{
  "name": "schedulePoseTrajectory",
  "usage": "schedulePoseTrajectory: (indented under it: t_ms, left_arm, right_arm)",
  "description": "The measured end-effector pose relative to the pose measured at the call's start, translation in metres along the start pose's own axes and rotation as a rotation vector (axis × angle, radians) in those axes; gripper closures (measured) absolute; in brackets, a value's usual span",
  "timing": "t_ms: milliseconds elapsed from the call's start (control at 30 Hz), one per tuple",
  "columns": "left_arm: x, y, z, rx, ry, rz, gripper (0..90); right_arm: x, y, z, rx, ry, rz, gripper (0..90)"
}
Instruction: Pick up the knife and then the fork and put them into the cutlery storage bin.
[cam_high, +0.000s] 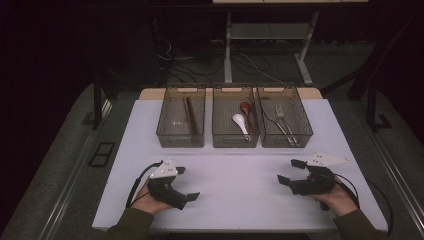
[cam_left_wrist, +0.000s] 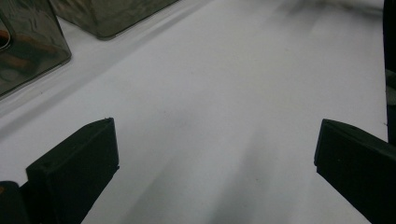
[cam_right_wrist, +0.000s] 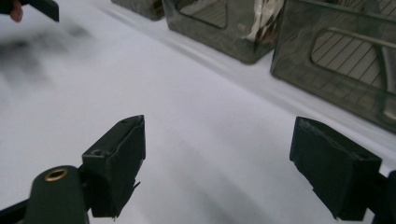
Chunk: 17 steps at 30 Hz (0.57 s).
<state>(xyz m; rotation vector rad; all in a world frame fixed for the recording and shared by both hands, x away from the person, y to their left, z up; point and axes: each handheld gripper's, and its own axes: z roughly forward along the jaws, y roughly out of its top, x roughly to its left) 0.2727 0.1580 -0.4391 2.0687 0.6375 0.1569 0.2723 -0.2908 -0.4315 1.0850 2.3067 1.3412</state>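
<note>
Broadly, a white table (cam_high: 240, 195) under a dark room, a desk frame (cam_high: 270, 40) and loose cables (cam_high: 175, 60) on the floor beyond its far edge. Across the far half, three smoky see-through bins in a row, left to right, just beside one another: left bin (cam_high: 170, 135) with dark chopsticks (cam_high: 190, 116) lying near-to-far; middle bin (cam_high: 222, 137) with a white spoon (cam_high: 240, 124) and a brown spoon (cam_high: 246, 114), handles toward the near side, touching or overlapping; right bin (cam_high: 305, 131) with a fork (cam_high: 284, 122) and a second metal utensil alongside, long axes running near-to-far, slightly angled. Bare tabletop between bins and grippers, nothing in the way.

Near left, left gripper (cam_high: 187, 183) in a hand (cam_high: 150, 202), pointing right toward the centre, jaws spread wide, bare table between them in the left gripper view (cam_left_wrist: 215, 140). Near right, right gripper (cam_high: 290, 171) in the other hand (cam_high: 337, 199), pointing left, jaws equally wide over bare table (cam_right_wrist: 215, 158). Both well apart from the bins and from each other.
</note>
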Motion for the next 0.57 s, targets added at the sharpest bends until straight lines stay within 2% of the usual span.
schedulePoseTrajectory:
  t_ms: [367, 567]
  left_arm:
    - [-0.001, 0.000, 0.000, -0.006, -0.005, 0.002, 0.0]
    - [-0.001, 0.001, 0.000, -0.003, -0.007, 0.002, 0.0]
  right_arm:
    - [0.010, -0.015, 0.001, 0.054, 0.027, -0.019, 18.5]
    - [0.010, -0.014, 0.000, 0.050, 0.022, -0.024, 18.5]
